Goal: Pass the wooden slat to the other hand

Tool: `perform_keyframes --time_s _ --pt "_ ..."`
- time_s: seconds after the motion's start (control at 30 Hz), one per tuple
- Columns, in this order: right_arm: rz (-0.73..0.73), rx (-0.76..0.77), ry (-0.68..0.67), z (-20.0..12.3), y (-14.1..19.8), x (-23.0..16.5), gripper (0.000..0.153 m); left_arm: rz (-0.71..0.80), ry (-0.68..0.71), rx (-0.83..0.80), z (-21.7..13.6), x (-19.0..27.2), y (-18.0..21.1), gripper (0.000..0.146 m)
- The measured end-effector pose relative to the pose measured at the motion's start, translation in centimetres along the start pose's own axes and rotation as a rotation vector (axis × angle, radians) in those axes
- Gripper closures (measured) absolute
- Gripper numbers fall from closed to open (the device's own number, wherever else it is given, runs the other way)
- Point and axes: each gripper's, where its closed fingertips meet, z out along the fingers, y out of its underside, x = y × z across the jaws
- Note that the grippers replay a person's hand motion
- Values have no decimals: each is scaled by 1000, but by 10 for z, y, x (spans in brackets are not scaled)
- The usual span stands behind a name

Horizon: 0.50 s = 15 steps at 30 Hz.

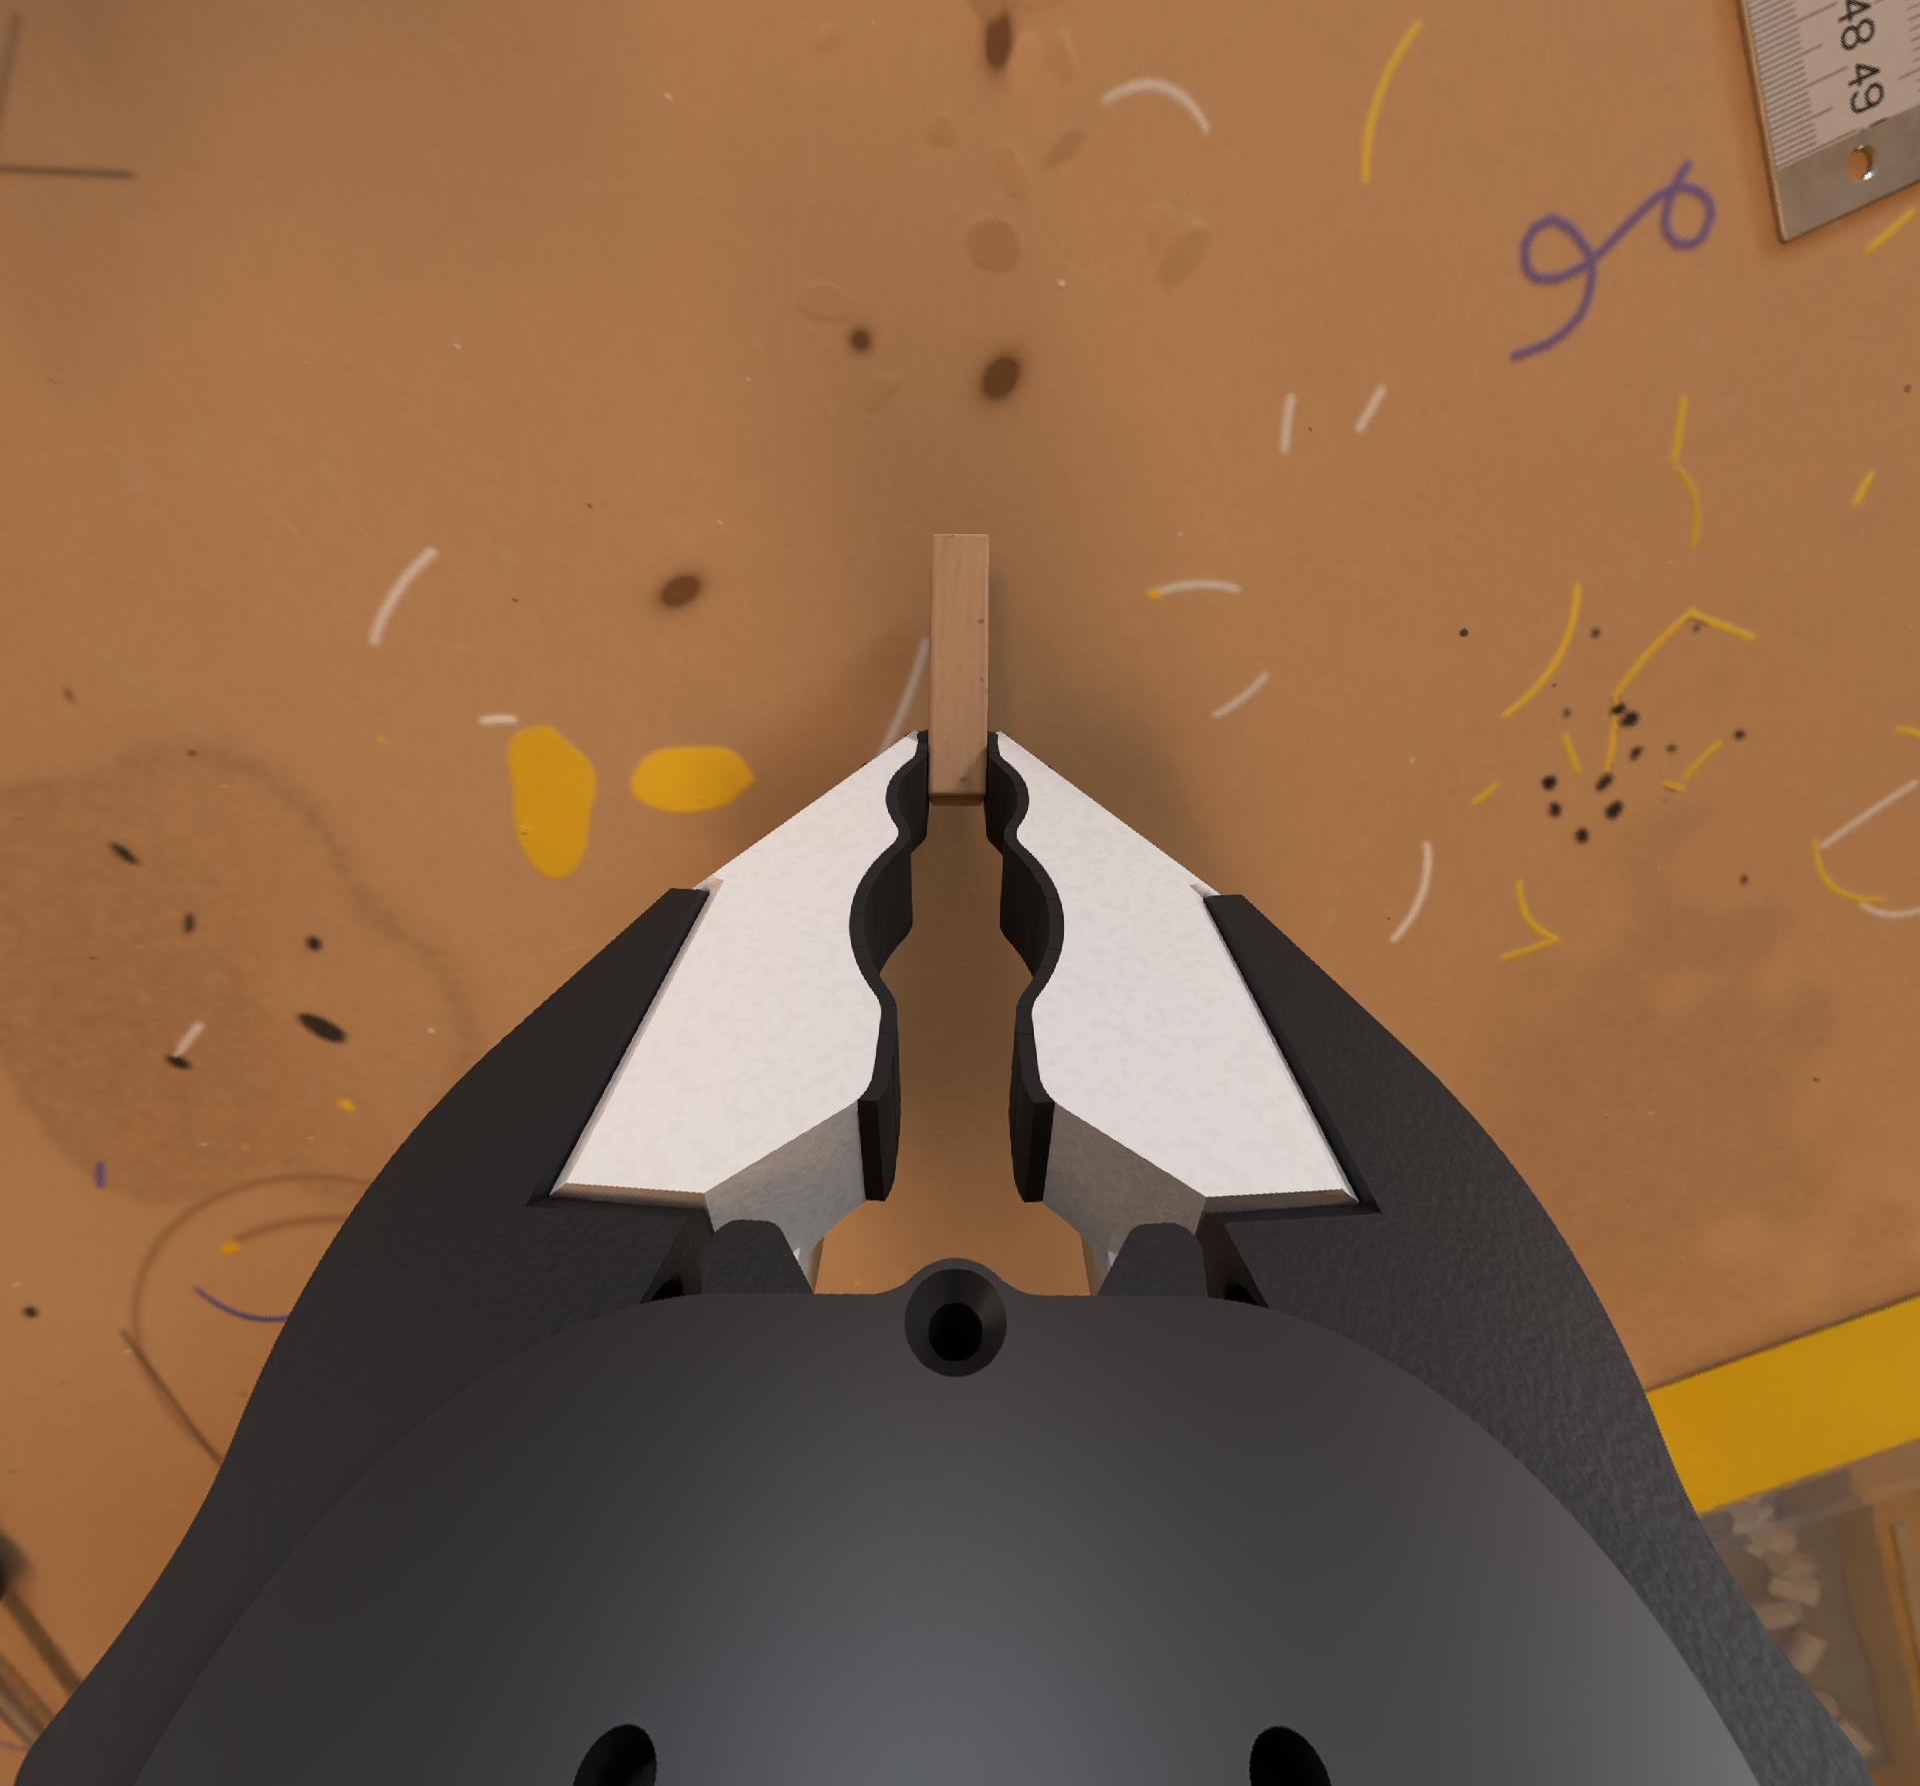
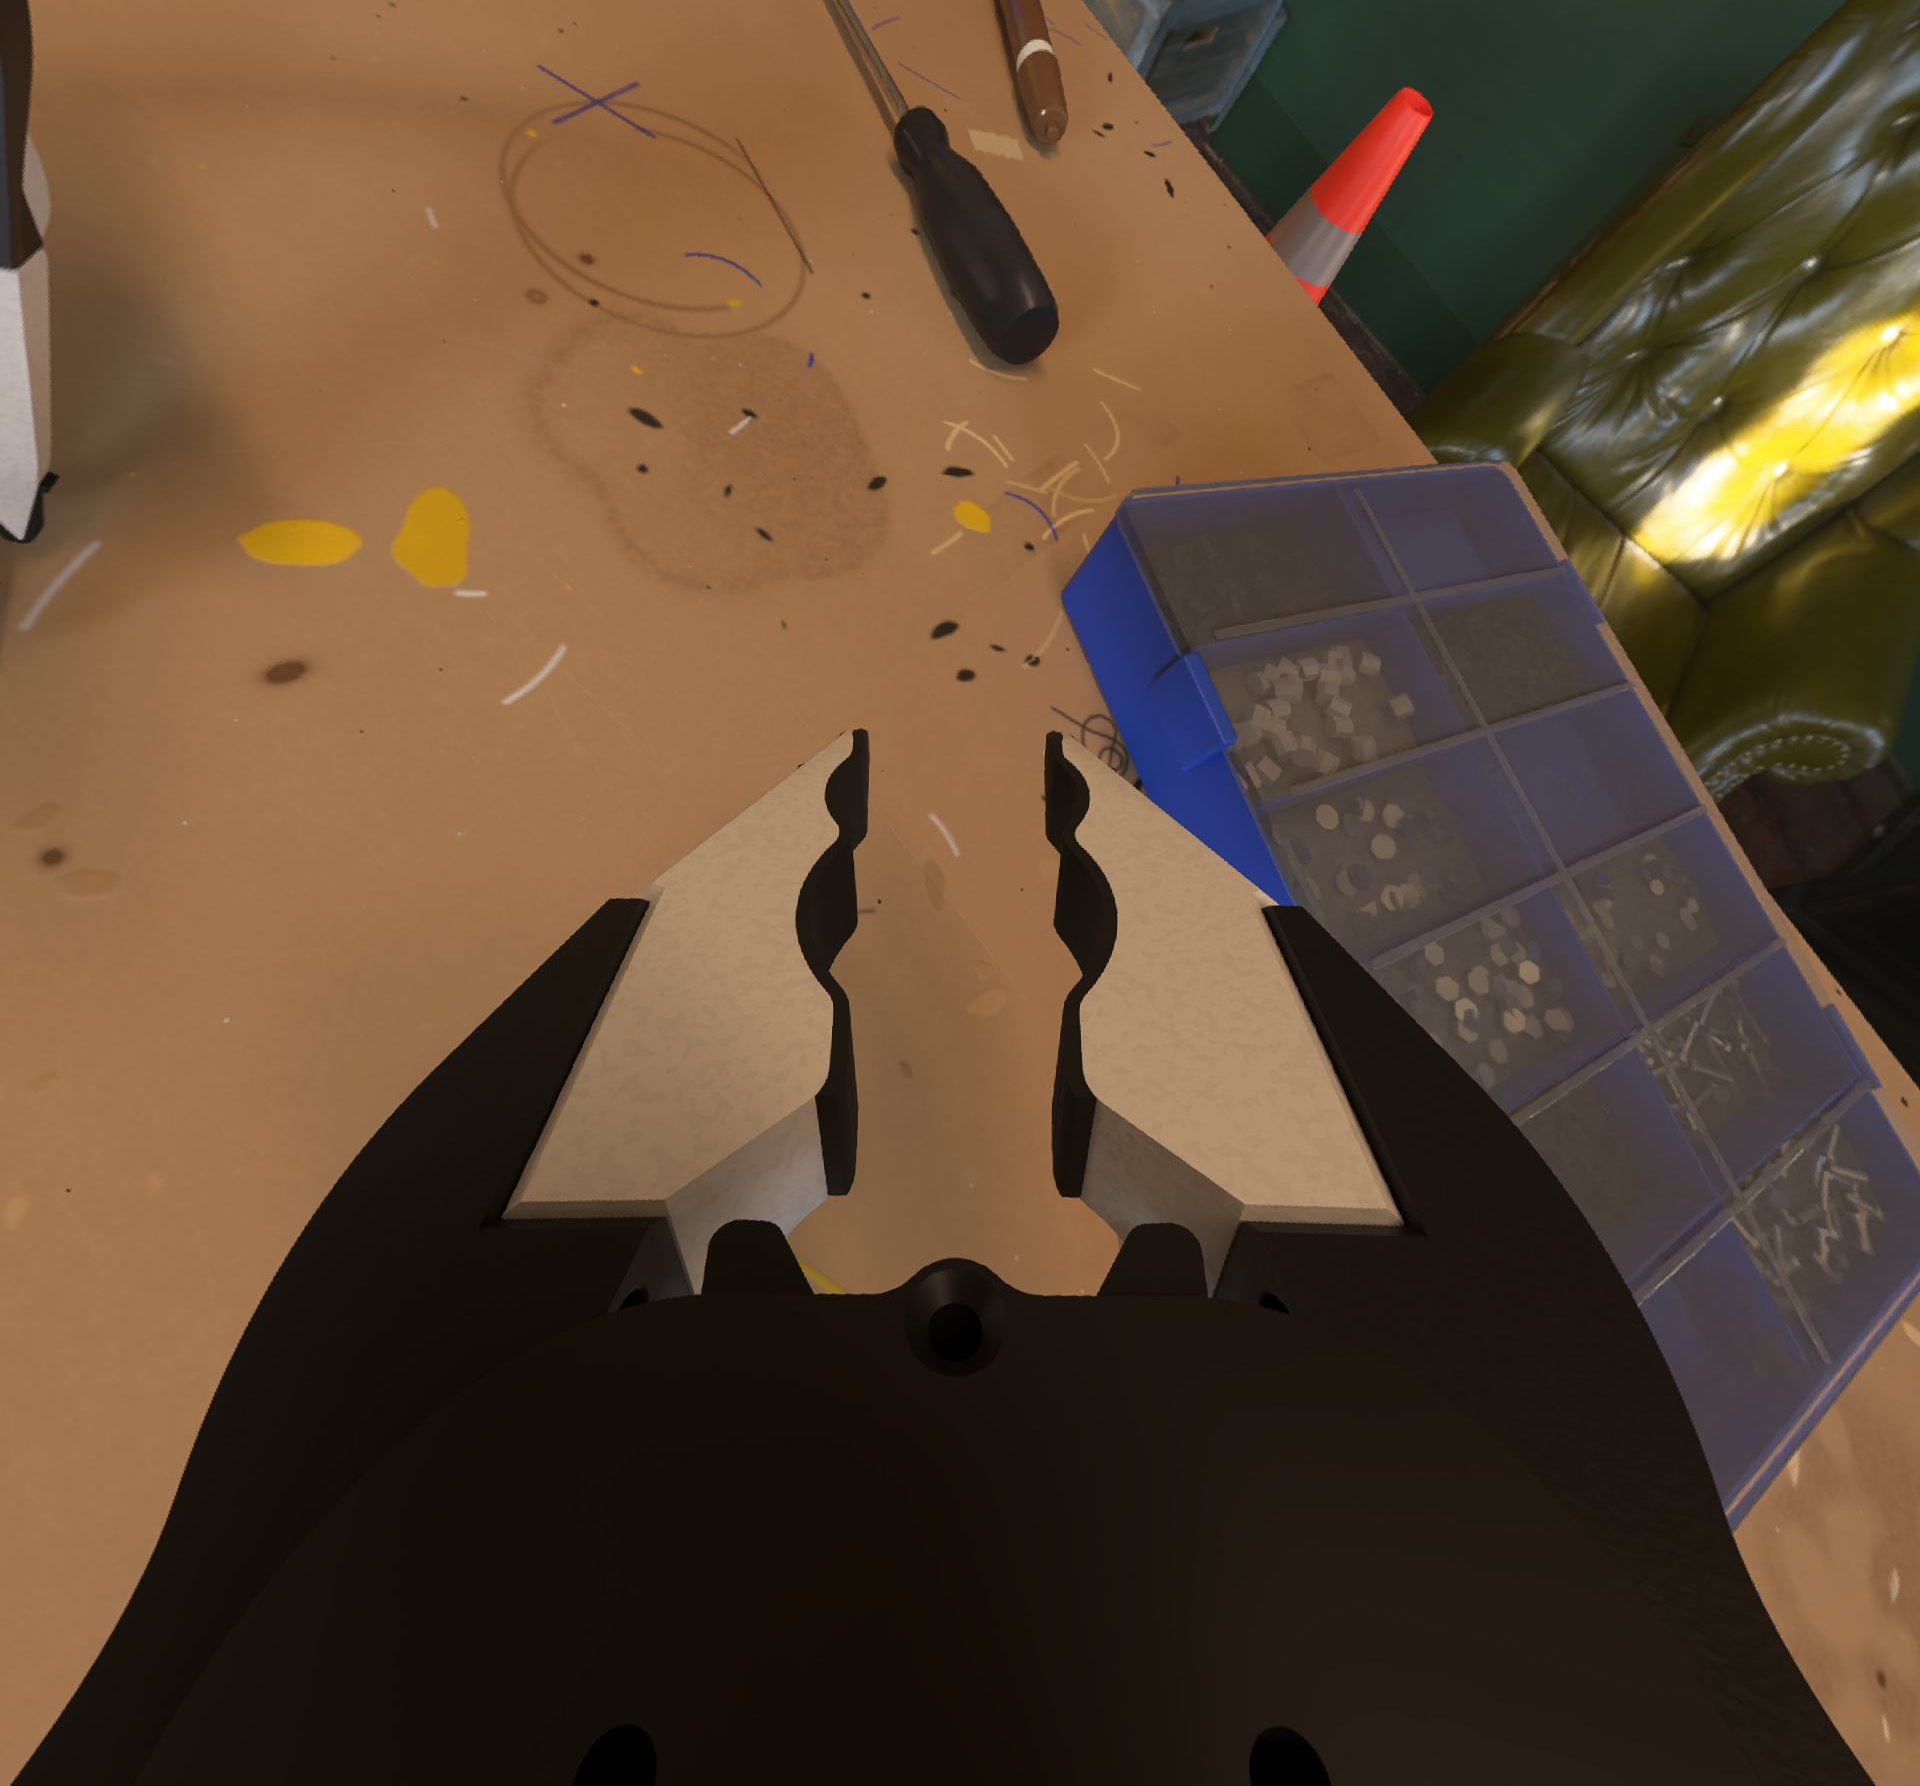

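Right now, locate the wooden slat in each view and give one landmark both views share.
Left wrist view: the slat stands at centre, pinched between the left gripper's fingertips and pointing away over the bench.
Right wrist view: the slat is not in it; the right gripper is open and empty.
Shared landmark: the two yellow blobs on the bench.

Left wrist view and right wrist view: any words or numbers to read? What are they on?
Metal ruler: printed numbers and tick marks; I won't read them out.
Wooden slat, held in the left gripper: no writing.
Brown marker, blue parts box: none that I can see.
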Motion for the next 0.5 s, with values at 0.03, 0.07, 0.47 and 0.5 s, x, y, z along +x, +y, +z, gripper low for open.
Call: perform_keyframes --time_s 0.03,0.07,0.47,0.5 --pt "-1 1 -2 0 0 -1 119 6 -12 8 -1 -2 -2 137" --pt "-3 2 -5 0 -1 -1 119 12 -25 30 -3 -5 -5 137" --pt "19 -23 -243 5 5 -38 117 -70 -328 191 -21 -90 -42 137" --pt "-5 -38 -268 5 7 -45 118 -53 -350 181 -19 -96 -44 137"
